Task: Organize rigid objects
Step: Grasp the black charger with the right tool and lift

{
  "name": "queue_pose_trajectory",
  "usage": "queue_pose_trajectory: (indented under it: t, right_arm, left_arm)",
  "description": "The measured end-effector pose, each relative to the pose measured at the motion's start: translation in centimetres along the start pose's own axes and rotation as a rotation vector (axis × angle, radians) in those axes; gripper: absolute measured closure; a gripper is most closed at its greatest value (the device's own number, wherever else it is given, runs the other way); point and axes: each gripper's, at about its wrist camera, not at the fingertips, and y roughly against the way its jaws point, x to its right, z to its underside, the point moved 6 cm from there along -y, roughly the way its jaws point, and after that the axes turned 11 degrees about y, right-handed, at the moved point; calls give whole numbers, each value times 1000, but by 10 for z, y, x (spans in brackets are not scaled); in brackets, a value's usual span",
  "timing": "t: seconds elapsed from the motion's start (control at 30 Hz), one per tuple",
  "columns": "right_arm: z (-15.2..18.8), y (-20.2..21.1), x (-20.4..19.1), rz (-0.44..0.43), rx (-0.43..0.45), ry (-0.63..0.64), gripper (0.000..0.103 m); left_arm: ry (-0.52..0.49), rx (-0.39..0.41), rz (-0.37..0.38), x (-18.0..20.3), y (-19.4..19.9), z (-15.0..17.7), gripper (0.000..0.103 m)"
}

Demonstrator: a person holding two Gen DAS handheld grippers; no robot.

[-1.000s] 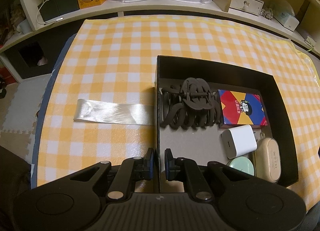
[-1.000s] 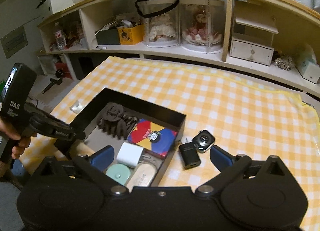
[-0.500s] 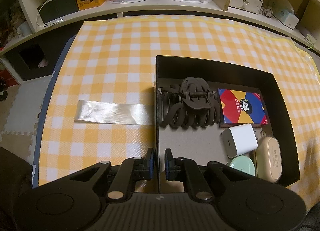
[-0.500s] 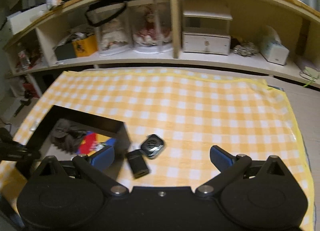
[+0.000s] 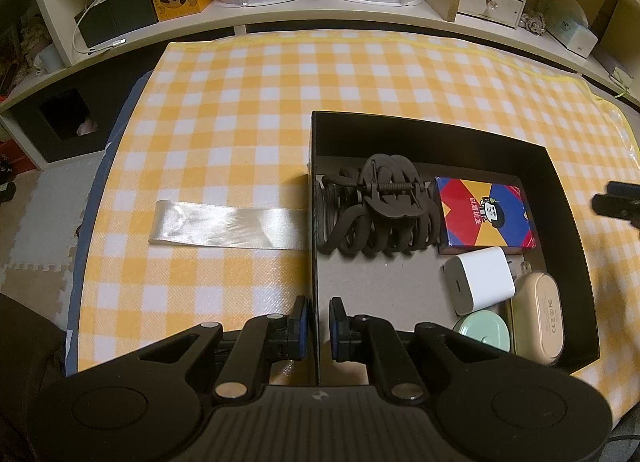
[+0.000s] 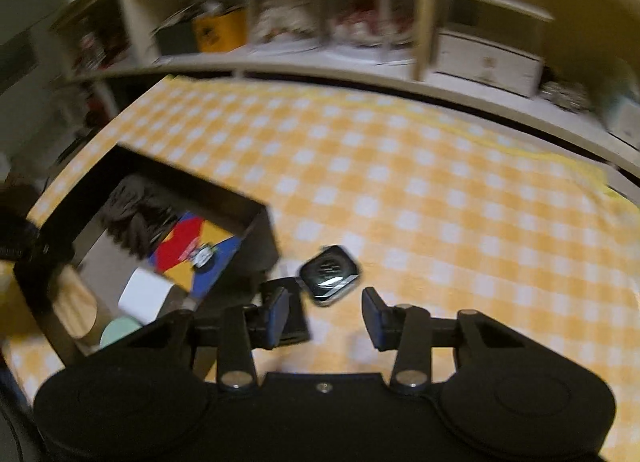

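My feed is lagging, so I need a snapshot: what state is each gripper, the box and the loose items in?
left gripper: jaws shut on the black box wall.
right gripper: open, nothing held.
black box: lidless, partly filled.
hair claw: in box, unclamped.
smartwatch: on cloth, outside box.
black adapter: on cloth, outside box.

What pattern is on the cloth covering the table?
The tablecloth is a yellow-orange and white check, clearest in the left wrist view.
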Motion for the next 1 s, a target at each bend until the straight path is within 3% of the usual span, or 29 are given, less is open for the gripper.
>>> queue_pose_trajectory:
  t: [0.2, 0.33, 0.5, 0.77, 0.9, 1.0]
  right_arm:
    - [3, -27, -17, -70, -80, 64, 71]
    - [2, -34, -21, -105, -81, 77, 74]
    - [4, -31, -23, -114, -94, 92, 74]
    - [29, -8, -26, -127, -220, 57, 75]
    - [28, -1, -34, -126, -206, 74, 74]
    - [20, -7, -38, -120, -197, 88, 64]
  left_arm:
    - [3, -1, 4, -1, 0, 0, 92]
    - [3, -1, 3, 0, 0, 0, 92]
    - [4, -2, 3, 0, 0, 0, 92]
    - [5, -2, 5, 0, 0, 0, 92]
    - [4, -2, 3, 0, 0, 0, 92]
    - [4, -3, 4, 0, 0, 0, 92]
